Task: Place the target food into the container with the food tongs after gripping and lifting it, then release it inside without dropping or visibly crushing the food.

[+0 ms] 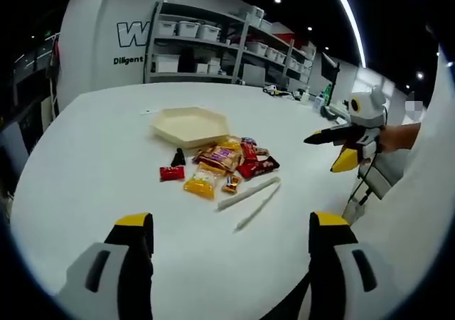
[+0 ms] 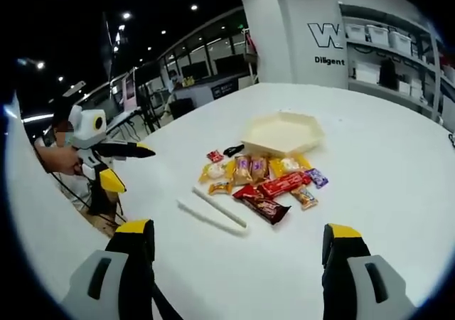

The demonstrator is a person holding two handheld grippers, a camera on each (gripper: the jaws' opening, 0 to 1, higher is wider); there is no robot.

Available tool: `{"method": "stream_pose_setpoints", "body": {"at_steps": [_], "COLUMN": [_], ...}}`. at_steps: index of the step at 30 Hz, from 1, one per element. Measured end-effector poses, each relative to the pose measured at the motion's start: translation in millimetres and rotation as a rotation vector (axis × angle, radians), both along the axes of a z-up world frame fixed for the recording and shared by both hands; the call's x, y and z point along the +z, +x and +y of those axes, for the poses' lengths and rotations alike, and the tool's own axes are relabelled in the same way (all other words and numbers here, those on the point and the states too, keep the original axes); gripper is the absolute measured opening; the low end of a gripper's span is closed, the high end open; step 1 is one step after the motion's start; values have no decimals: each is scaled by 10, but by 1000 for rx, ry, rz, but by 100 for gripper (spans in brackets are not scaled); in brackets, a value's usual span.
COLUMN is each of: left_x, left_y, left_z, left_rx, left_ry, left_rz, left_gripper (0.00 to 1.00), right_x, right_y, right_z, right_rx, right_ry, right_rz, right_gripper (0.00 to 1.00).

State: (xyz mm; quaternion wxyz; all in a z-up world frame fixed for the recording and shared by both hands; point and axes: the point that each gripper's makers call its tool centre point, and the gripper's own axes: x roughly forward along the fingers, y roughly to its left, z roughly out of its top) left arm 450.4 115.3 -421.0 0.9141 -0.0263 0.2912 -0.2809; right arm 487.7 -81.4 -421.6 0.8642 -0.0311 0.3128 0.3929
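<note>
While both grippers hover over the white table (image 1: 85, 163), their jaws stand wide apart with nothing between them. In the left gripper view, the left gripper (image 1: 231, 238) rises from the bottom edge; above it, mid-frame, a red snack (image 1: 171, 173) and a yellow packet (image 1: 201, 183) lie left of the heaped snacks (image 1: 234, 160), with the hexagonal tray (image 1: 189, 125) just behind and the white tongs (image 1: 250, 198) lying to the lower right. At the right edge, the right gripper (image 1: 328, 153) also shows, parted. In the right gripper view, the right gripper's jaws frame the bottom; the left gripper (image 2: 135, 165) shows at the left.
</note>
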Motion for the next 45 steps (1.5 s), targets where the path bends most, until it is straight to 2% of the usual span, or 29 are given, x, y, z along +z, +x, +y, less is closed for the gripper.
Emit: {"method": "stream_pose_setpoints", "body": {"at_steps": [5,13,16,19,31,38,42,45], "left_x": [22,18,6,-33,-107,-143,-170,-187], "left_y": [30,71,64,46,-43,-96,-101,-98], "left_z": [-65,-66,-101,-126,-208,-240,-226,-222], "left_rx": [-18,-15,-46,-62,-139,-186,-197,-205], "left_ry": [3,-7,13,10,26,19,40,38], "left_rz": [-19,-22,-32,-12,-1,15,19,19], "left_gripper": [86,83,80,81,73,62,61,57], "right_x": [-43,-112,-129,-166,-250,-276,-265,-274], "right_y": [31,-2,-8,-12,5,-16,9,16], "right_z": [21,39,47,58,119,162,170,180], "right_rx": [16,9,4,16,30,34,12,10], "right_ry": [-11,-3,2,-15,-24,-16,0,2], "right_rz": [-14,5,8,-2,-10,7,14,16], "right_gripper": [95,94,90,90,86,86,85,85]}}
